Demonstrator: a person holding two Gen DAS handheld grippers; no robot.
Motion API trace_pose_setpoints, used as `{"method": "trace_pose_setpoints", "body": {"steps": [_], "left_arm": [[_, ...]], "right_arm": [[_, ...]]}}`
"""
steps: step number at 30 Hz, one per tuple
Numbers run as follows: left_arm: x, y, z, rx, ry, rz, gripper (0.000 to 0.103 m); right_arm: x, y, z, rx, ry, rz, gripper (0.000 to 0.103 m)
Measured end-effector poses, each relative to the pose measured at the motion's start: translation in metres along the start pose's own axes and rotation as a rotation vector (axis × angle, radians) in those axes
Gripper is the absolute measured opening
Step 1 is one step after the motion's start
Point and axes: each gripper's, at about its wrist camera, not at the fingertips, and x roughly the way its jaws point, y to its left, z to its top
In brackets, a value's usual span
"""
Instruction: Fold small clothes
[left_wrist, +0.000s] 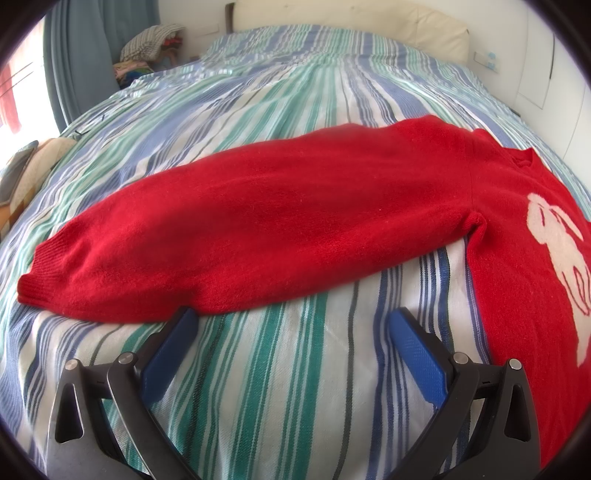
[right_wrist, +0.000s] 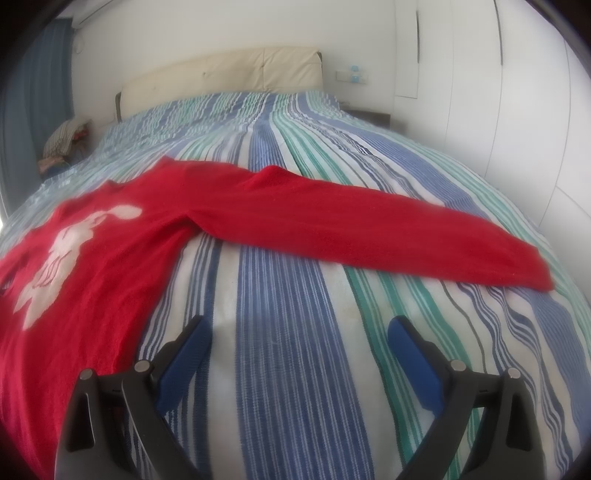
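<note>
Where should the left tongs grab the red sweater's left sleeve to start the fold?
Probably at the ribbed cuff, coming in from the near edge of the bed. The left sleeve lies flat and stretched straight out across the striped bedspread, so the cuff is its free end. The left tongs stand open just short of the sleeve's near edge, holding nothing.

Both tools spread wide, nothing between the fingers. My left tool (left_wrist: 291, 321) has bare bedspread (left_wrist: 280, 369) under it; only blocker is the sweater sleeve (left_wrist: 240, 229) lying across just ahead, left fingertip at its edge. My right tool (right_wrist: 299, 328) has open bed ahead up to the other sleeve (right_wrist: 369, 229); sweater body (right_wrist: 92, 258) crowds its left side. Beyond both sleeves, bed is open to the headboard (right_wrist: 221, 77).
</note>
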Motion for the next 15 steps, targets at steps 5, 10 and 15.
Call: {"method": "trace_pose_setpoints", "body": {"steps": [5,10,15], "left_arm": [[0.0000,0.0000,0.0000,0.000,0.000,0.000,0.103],[0.0000,0.0000,0.0000,0.000,0.000,0.000,0.103],[0.0000,0.0000,0.0001,0.000,0.000,0.000,0.103]], "right_arm": [[-0.0006,-0.0016,0.0003,0.006,-0.002,0.003,0.096],[-0.0006,-0.0018,0.0002,0.007,-0.002,0.003,0.096],[-0.0005,-0.0018,0.0001,0.006,-0.001,0.003,0.096]]}}
